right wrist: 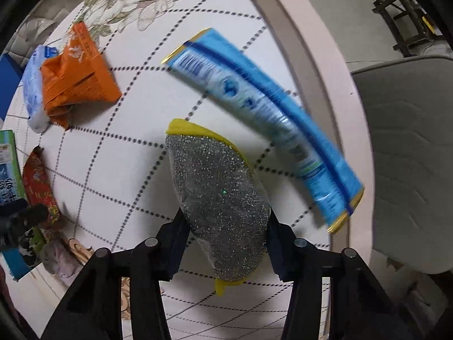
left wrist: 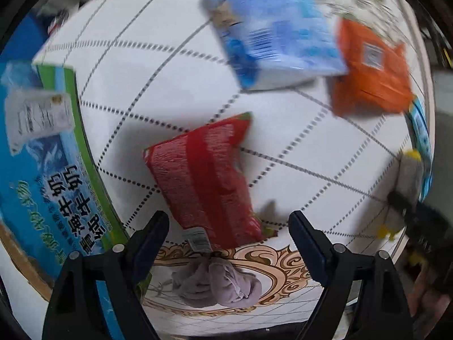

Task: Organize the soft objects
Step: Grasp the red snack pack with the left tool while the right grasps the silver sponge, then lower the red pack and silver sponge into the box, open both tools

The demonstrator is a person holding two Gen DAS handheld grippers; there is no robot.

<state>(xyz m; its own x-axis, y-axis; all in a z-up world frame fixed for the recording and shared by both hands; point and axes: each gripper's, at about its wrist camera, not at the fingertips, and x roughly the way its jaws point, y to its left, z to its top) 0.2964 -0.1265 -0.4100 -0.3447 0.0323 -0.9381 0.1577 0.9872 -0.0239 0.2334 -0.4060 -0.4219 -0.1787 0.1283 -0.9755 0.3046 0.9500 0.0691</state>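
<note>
My right gripper [right wrist: 225, 226] is shut on a silver glittery sponge [right wrist: 218, 198] with yellow edges, held above the white table. My left gripper [left wrist: 228, 221] is open and empty, its fingers on either side of the near end of a red packet [left wrist: 203, 178] lying on the table. A crumpled lilac cloth [left wrist: 223, 286] lies just below it. A blue tissue pack [left wrist: 271, 28] and an orange packet [left wrist: 368, 68] lie farther off. The sponge and right gripper show at the right edge of the left wrist view [left wrist: 407, 175].
A long blue packet [right wrist: 263, 113] lies beside the sponge near the table's pink rim [right wrist: 320, 65]. A large blue and green carton [left wrist: 42, 155] stands at the left. A grey chair [right wrist: 410, 155] is beyond the table edge.
</note>
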